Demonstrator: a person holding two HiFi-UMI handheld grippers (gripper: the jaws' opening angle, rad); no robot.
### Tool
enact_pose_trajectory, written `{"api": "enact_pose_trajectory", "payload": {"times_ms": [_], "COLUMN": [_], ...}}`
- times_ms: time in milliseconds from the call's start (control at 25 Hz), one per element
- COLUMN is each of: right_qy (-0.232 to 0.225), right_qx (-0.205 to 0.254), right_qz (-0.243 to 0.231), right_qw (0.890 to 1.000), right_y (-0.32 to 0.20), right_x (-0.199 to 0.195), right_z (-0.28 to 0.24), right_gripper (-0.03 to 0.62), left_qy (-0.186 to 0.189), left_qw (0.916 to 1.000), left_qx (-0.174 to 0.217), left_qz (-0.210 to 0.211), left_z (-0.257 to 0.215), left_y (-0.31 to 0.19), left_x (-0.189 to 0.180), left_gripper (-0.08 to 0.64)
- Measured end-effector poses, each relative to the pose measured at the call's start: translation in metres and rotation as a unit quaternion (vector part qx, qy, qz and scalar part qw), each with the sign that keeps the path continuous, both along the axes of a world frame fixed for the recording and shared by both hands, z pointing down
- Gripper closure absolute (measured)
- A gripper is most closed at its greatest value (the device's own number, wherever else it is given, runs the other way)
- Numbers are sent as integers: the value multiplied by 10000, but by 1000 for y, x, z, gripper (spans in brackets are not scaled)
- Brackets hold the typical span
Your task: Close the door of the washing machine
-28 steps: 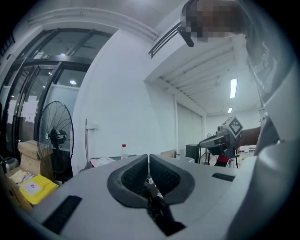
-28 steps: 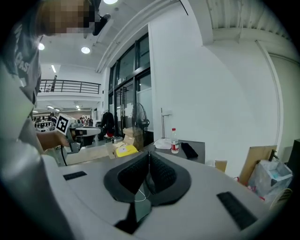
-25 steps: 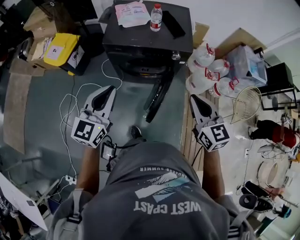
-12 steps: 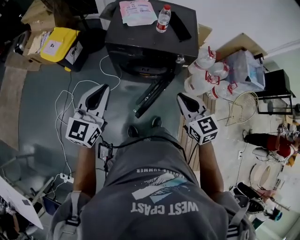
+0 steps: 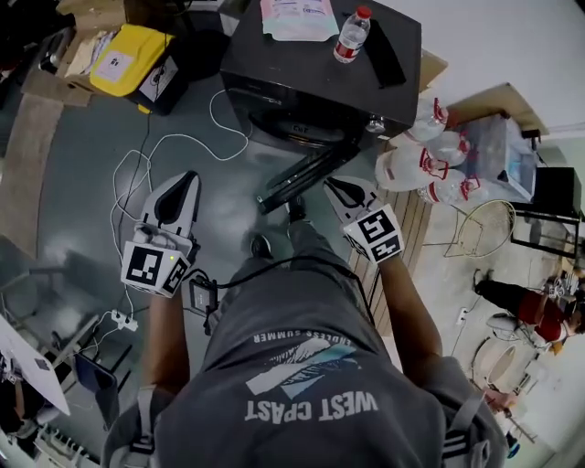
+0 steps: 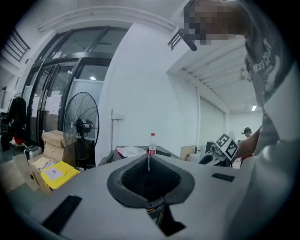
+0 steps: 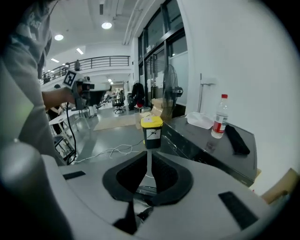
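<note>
- The washing machine point(image 5: 311, 73) is a boxy black cabinet with a smooth, slightly glossy top. It stands ahead of you on the grey, polished floor point(image 5: 73, 210).
- Its door point(image 5: 302, 178) hangs open. From your head view it shows edge-on, as a thick dark bar swung out from the front toward you, with its free end toward your left.
- On the machine's top stand a clear plastic bottle point(image 5: 350, 37) with a red cap, a flat pale pouch point(image 5: 299, 16) and a long matte black object point(image 5: 384, 55).
- Your right gripper point(image 5: 334, 185) is grey and smooth, with dark ribbed pads. Its jaws are opening, only a narrow slit shows between them, and nothing is in that slit.
- That gripper's tip sits just beside the near face of the door, toward its hinged end. You cannot tell from any view whether it touches.
- Your left gripper point(image 5: 186, 178) has its jaws drawn together to a thin seam, with nothing in them. It hangs over bare floor to the left of the door's free end, clear of it.
- A thin white cable point(image 5: 137, 174) loops over the floor beside the left gripper.
- A yellow-lidded box point(image 5: 123, 59) stands to the left of the machine, and translucent jugs point(image 5: 425, 164) with red caps are bunched to its right.
</note>
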State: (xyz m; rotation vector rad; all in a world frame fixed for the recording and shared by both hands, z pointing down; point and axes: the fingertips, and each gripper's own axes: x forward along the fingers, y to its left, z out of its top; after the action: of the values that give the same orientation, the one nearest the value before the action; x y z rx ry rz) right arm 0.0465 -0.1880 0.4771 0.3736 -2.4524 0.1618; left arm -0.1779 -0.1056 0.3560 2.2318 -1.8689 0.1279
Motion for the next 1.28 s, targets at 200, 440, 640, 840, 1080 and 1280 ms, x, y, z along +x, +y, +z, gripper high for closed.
{"api": "enact_pose_trajectory", "payload": {"times_ms": [200, 440, 640, 840, 1080, 1280], "right_qy": [581, 1345, 1937, 2353, 2677, 2565], "right_qx": [11, 49, 119, 156, 285, 531], "right_qz": [-943, -2126, -3034, -3776, -4396, -4403], "right_qw": [9938, 9678, 9329, 8955, 8569, 8588], "right_y": [-9, -2, -3, 4, 19, 17], "right_x": [-25, -24, -18, -14, -9, -14], "right_z": [54, 127, 183, 223, 263, 267], "right_gripper": [512, 466, 430, 411, 410, 428], "left_qy": [31, 110, 201, 279, 344, 392], "left_qw": [9992, 9960, 9925, 9882, 9839, 9802], "left_qx": [-212, -421, -582, -749, -863, -952], "left_qz": [-328, -783, -1055, -1306, -1528, -1693], "left_z": [17, 32, 49, 67, 78, 88], "left_y": [-13, -10, -14, -14, -10, -5], "left_x": [-14, -14, -18, -24, -31, -36], "left_gripper": [535, 535, 535, 535, 535, 535]}}
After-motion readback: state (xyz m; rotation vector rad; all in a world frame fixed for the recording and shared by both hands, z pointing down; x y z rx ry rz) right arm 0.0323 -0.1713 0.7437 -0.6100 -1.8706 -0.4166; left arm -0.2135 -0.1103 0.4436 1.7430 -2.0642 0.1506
